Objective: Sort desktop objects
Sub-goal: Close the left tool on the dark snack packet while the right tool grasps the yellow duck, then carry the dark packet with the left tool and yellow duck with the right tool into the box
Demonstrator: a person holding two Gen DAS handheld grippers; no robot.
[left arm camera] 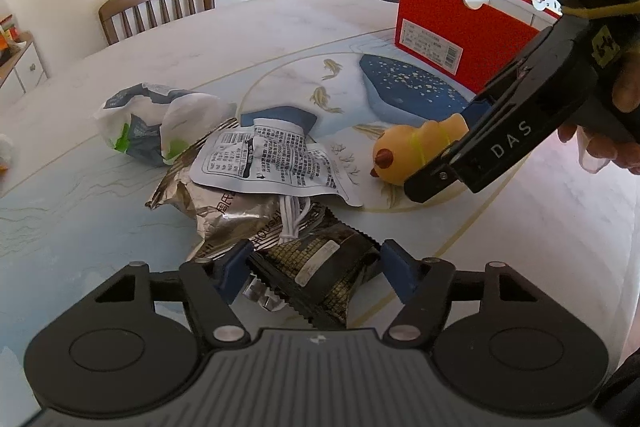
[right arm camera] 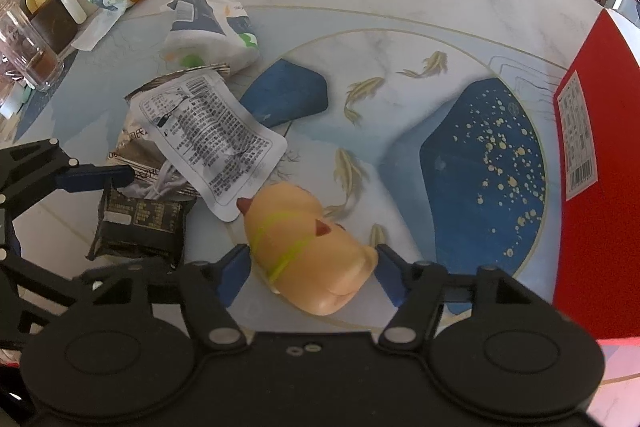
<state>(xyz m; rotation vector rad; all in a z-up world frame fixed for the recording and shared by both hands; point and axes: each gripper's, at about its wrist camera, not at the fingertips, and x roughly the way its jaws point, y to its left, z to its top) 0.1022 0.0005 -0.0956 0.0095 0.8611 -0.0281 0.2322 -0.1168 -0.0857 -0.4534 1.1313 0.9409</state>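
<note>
A black snack packet (left arm camera: 320, 263) (right arm camera: 140, 223) lies at the near end of a heap of wrappers, and my left gripper (left arm camera: 318, 267) (right arm camera: 120, 223) has its blue pads pressed on both its sides. A yellow rubber toy (left arm camera: 408, 151) (right arm camera: 308, 247) with a green band lies on the table's painted centre. My right gripper (right arm camera: 312, 267) (left arm camera: 448, 147) straddles its rear end, pads touching both flanks. A white printed pouch (left arm camera: 276, 159) (right arm camera: 208, 131) lies over a silver foil bag (left arm camera: 208, 203) (right arm camera: 136, 143) and a white cable (left arm camera: 294, 219) (right arm camera: 168, 183).
A crumpled white, blue and green bag (left arm camera: 148, 119) (right arm camera: 212, 27) lies beyond the heap. A red shoebox (left arm camera: 452, 27) (right arm camera: 596, 187) stands to the right on the round table (left arm camera: 280, 27). Jars and a dispenser (right arm camera: 60, 3) crowd the far left edge. A wooden chair (left arm camera: 156, 3) stands behind.
</note>
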